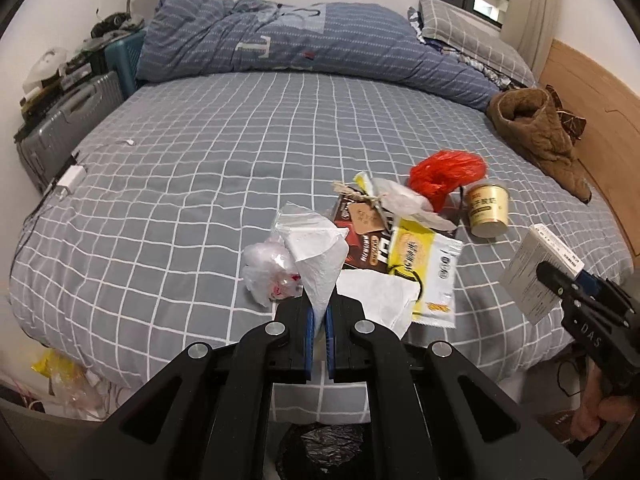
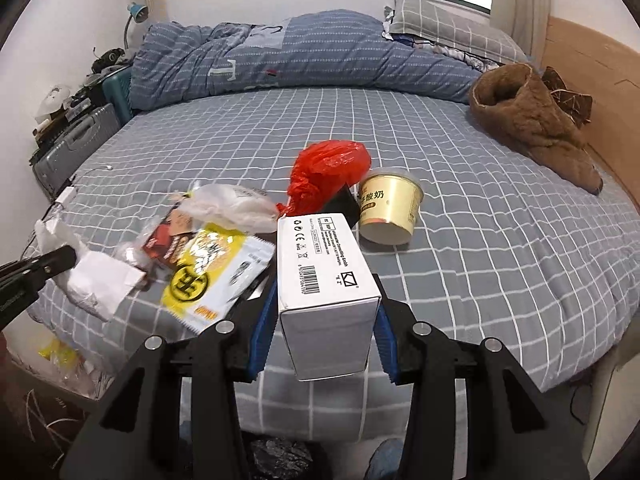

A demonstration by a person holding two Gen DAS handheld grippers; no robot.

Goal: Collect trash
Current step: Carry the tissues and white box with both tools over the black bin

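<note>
My left gripper [image 1: 319, 312] is shut on a crumpled white tissue [image 1: 318, 252], held above the bed's near edge. My right gripper [image 2: 326, 308] is shut on a white cardboard box [image 2: 326, 276]; the box also shows in the left wrist view [image 1: 536, 272]. On the bed lie a red plastic bag [image 2: 326, 174], a yellow yogurt cup [image 2: 390, 206] on its side, a yellow-white snack wrapper [image 2: 216, 276], a brown wrapper [image 1: 362, 248], clear plastic bags [image 1: 268, 272] and white paper [image 1: 380, 296]. A black-lined trash bin [image 1: 324, 452] sits below the grippers.
The bed [image 1: 200, 168] has a grey checked sheet, a blue duvet [image 1: 300, 40] at the back and a brown fleece garment [image 1: 540, 128] at right. A grey suitcase [image 1: 68, 120] and clutter stand left. Yellow trash [image 1: 56, 368] lies on the floor.
</note>
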